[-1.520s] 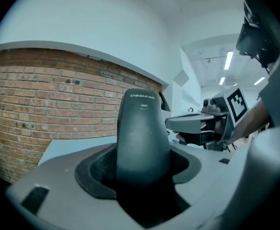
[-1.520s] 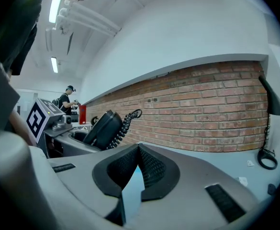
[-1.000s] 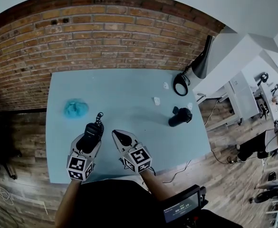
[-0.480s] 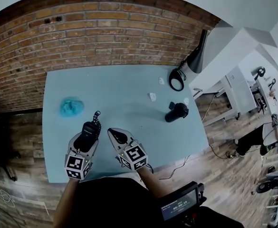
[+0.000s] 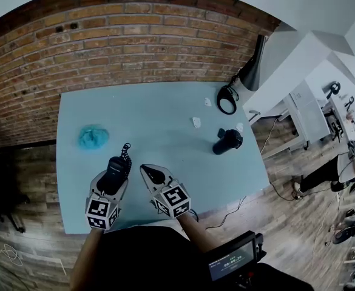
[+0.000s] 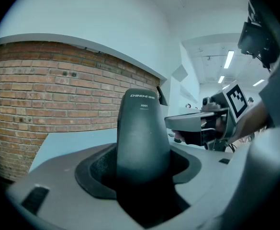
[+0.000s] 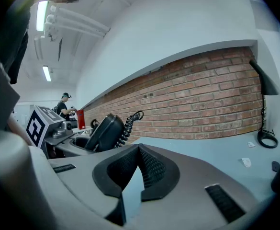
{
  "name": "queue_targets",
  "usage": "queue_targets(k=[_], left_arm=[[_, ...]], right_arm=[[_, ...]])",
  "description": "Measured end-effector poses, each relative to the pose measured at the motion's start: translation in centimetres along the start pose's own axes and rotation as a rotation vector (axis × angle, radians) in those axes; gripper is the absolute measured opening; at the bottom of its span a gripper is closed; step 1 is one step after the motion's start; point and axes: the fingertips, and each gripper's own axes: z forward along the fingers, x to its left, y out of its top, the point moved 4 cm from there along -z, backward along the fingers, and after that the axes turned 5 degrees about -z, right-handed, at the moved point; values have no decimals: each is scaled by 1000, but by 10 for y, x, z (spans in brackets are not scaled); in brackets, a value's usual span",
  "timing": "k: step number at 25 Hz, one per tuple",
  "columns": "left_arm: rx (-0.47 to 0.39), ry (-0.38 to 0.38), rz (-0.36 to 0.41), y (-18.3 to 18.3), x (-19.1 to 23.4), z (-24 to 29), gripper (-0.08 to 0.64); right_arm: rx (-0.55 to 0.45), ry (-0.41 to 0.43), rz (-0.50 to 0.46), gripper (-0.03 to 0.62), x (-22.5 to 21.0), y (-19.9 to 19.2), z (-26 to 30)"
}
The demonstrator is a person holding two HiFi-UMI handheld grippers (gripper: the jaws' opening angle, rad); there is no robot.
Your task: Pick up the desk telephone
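— where's the handset [image 6: 142,133]?
— in my left tool [image 5: 112,185]: the jaws stand partly apart, clamped on the black handset, which sticks up out of them, its coiled cord [image 5: 126,150] curling off the far end
— and over what?
— the near part of the blue bench [image 5: 165,114], with a blue cloth [image 5: 93,137] farther off to the left
— your right tool [image 7: 139,152]?
— just beside the left one, on its right, the pads closed tip to tip with nothing between them
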Motion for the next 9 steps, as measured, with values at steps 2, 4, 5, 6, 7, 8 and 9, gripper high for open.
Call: queue_targets(k=[2, 4, 5, 6, 7, 8, 9], left_arm=[[1, -2, 1, 0, -1, -1, 291], [-2, -4, 2, 0, -2, -2, 291], [-4, -6, 1, 0, -3, -2, 291], [-6, -9, 0, 0, -3, -1, 291], [-6, -11, -3, 0, -4, 0, 291], [-6, -12, -5, -1, -4, 1, 291], [-5, -13, -7, -1, -5, 2, 291]], right_arm=[[1, -2, 11, 3, 0, -2, -1], [-1, 0, 36, 3, 0, -2, -2], [-1, 0, 47, 3, -1, -3, -2], [-1, 0, 53, 3, -2, -3, -3], [0, 0, 55, 3, -3, -4, -3], [1, 0, 56, 3, -3, -5, -3], [2, 0, 57, 2, -4, -6, -3]])
